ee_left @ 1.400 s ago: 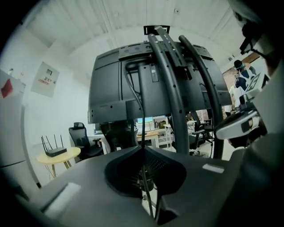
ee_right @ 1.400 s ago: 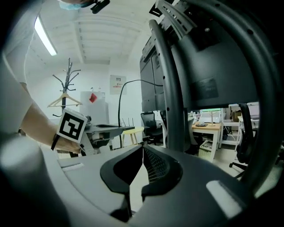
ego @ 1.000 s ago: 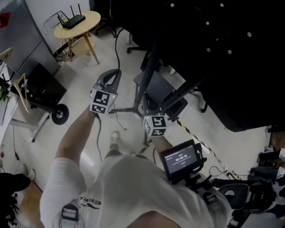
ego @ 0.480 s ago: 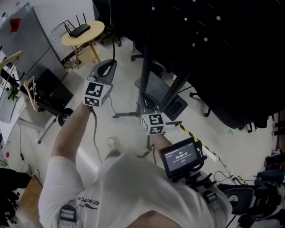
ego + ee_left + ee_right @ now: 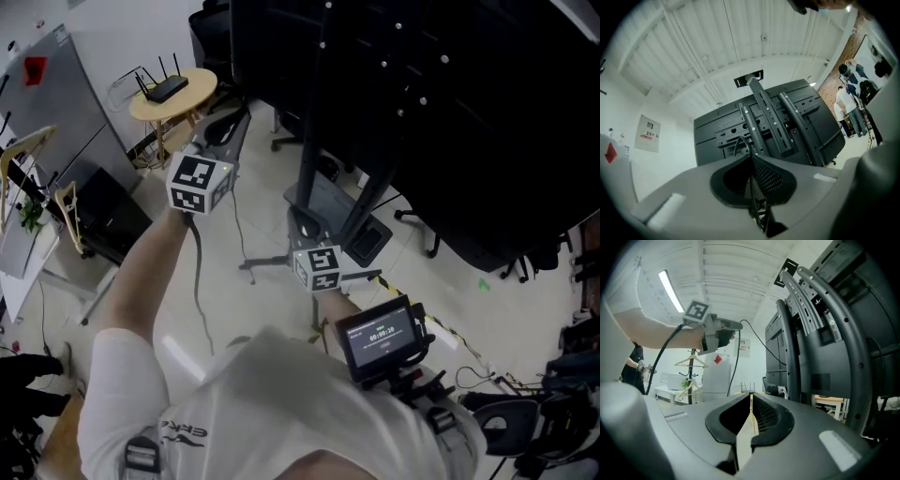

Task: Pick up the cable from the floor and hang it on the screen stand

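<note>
Black cable is pinched between the jaws of your left gripper; carry it up over a rail of the screen stand ahead of those jaws, with your right gripper, jaws together on nothing, held aside.

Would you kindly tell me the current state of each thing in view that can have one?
left gripper: shut on the cable.
right gripper: shut, nothing between its jaws.
cable: gripped, hanging from the left gripper, not yet hung on the screen stand.
screen stand: upright.
small display: lit.
ceiling light: on.
</note>
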Tool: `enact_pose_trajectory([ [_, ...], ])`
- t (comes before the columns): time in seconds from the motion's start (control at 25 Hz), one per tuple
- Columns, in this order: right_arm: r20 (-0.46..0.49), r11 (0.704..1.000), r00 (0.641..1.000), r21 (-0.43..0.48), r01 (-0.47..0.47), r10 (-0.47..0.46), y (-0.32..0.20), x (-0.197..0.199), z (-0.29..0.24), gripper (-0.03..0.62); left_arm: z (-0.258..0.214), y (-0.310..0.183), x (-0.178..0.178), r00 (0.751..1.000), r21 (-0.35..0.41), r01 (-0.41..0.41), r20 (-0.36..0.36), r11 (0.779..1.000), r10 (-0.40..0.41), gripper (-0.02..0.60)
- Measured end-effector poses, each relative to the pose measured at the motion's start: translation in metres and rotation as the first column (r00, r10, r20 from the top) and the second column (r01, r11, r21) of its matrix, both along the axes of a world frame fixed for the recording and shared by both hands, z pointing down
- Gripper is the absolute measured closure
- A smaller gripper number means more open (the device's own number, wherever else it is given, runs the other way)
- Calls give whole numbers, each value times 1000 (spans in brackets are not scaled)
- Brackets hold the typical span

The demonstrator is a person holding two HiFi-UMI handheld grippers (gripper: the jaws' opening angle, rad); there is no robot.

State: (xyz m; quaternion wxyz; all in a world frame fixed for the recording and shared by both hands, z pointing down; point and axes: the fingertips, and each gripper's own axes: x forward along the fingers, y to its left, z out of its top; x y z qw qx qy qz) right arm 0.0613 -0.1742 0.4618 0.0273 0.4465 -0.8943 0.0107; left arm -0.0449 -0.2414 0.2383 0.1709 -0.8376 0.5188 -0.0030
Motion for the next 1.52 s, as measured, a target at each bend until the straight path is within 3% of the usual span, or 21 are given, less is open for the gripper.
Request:
enact_pose_trajectory([
  [0.28, -40, 1000, 999, 9, 27, -27, 5, -16, 8, 521, -47, -14, 5, 996, -29, -54, -66, 998, 52, 571],
  [0.72, -172, 988, 977, -107, 112, -129, 3, -46, 71, 372, -79, -22, 28, 990, -101, -120, -91, 988, 111, 571],
  [1.52, -322, 950, 922, -289, 121, -216, -48, -122, 184, 318, -103, -22, 16, 978, -190, -193, -118, 963, 173, 570],
])
